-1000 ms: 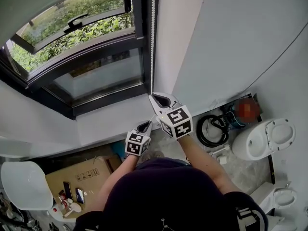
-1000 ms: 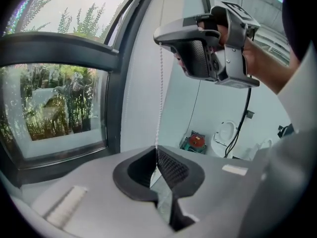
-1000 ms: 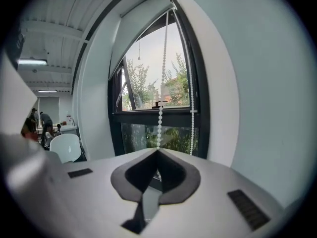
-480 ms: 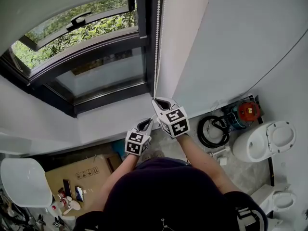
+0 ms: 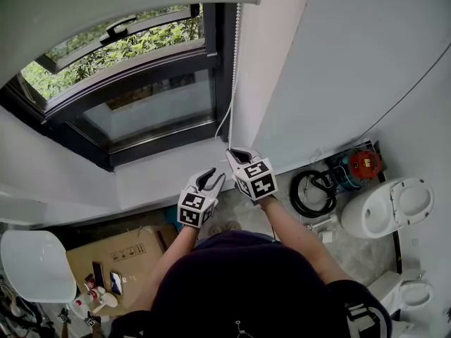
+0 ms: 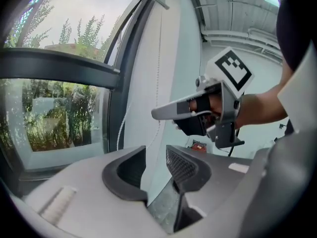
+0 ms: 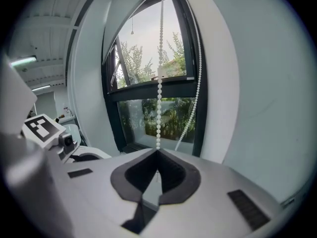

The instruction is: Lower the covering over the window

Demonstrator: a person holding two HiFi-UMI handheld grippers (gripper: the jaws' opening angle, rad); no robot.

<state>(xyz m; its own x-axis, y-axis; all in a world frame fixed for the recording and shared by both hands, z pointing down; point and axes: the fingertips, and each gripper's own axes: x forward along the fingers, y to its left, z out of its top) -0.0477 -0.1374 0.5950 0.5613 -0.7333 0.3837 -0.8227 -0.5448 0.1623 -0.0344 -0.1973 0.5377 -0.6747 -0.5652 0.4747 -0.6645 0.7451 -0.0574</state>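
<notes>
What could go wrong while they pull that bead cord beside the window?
Only the right gripper pinches the thin bead cord, so it could slip free. The left gripper, whose jaws have just been opening, holds nothing and could miss the cord when regrabbing.

The white beaded pull chain [image 7: 159, 108] shows against a black metal window frame [image 5: 151, 136], with green leafy bushes [image 5: 113, 51] in the glass and a pale grey fabric roller blind [image 5: 106, 2] above. The pale grey plastic right gripper [image 7: 158, 151] has black jaw pads and a cube patterned with black-and-white square markers. On the mottled grey floor [image 5: 352, 248] are a white ceramic toilet [image 5: 384, 204], a brown cardboard box [image 5: 120, 255] and a black coiled hose [image 5: 310, 192].
</notes>
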